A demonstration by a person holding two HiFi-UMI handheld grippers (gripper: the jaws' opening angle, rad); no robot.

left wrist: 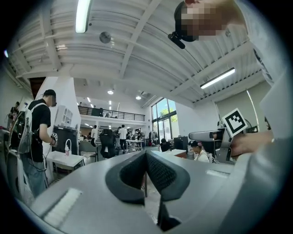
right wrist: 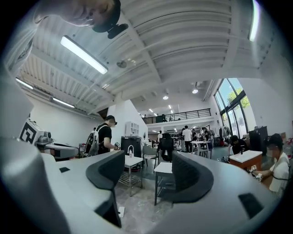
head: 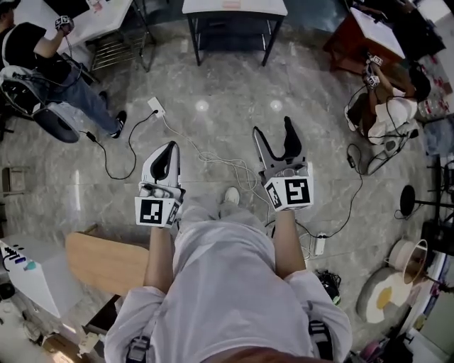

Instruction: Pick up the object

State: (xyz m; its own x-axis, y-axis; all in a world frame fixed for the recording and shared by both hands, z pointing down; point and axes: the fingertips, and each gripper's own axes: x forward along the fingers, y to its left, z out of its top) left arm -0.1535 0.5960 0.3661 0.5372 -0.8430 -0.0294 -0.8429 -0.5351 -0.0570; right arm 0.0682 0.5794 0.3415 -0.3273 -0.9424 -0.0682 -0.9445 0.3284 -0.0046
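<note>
No target located: nothing in any view reads as the object, so I can't judge its weight, stiffness or grip point. Left gripper [left wrist: 146, 157] has its jaws pressed together with nothing between. Right gripper [right wrist: 146, 171] has its jaws wide apart, empty. Both are held out over the stone floor [head: 213, 106] with cables [head: 206, 157] below. A white table [head: 234, 7] ahead is my guess for where to look.

Head view looks steeply down; gripper views look forward from low; right shares white table [head: 234, 7] [right wrist: 165, 168].
</note>
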